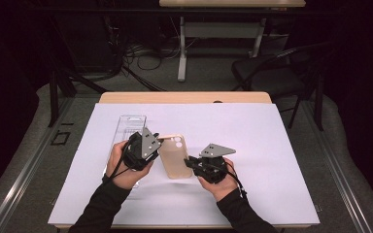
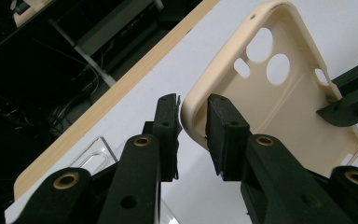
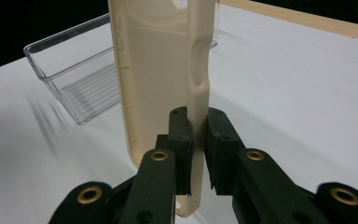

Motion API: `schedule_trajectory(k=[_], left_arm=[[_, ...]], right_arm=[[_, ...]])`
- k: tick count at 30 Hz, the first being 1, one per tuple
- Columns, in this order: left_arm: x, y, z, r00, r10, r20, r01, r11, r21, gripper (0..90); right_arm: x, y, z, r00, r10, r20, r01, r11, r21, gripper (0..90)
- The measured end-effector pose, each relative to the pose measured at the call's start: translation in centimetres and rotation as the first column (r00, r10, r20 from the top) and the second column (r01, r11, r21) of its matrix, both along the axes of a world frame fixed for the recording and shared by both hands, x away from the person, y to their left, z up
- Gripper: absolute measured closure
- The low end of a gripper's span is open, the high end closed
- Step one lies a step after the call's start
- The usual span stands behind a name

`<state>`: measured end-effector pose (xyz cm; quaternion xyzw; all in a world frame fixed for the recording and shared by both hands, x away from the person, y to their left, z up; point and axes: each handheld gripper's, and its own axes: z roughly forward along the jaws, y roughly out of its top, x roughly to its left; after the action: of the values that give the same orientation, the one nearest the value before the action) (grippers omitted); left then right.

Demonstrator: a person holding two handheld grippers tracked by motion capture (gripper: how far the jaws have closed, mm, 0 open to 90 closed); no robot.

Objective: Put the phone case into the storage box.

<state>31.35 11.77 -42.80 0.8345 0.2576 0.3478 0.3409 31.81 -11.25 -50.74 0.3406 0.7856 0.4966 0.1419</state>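
Bright lit table, dark surroundings, sharp close-ups

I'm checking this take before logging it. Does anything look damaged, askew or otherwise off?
Nothing stands out. The beige soft-plastic phone case looks intact, its camera cut-outs clean, held off the white sheet by its side walls: left tool near the camera end, right tool on the opposite wall. The clear plastic tray sits flat, unbroken.

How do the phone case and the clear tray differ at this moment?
The phone case is opaque beige; the clear tray is see-through plastic. The case is gripped at opposite edges by the left hand-held gripper and right hand-held gripper; the tray rests on the white mat, ungripped. The case has camera cut-outs; the tray has a ribbed floor. Both are empty.
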Motion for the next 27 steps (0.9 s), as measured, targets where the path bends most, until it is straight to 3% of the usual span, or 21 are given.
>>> schedule_trajectory(k=[27], left_arm=[[-0.16,-0.11,0.09,0.9999,0.010,0.002,-0.010,0.9996,0.025,80.0]], right_arm=[[-0.05,0.19,-0.11,1.0000,0.008,0.000,-0.008,1.000,0.001,82.0]])
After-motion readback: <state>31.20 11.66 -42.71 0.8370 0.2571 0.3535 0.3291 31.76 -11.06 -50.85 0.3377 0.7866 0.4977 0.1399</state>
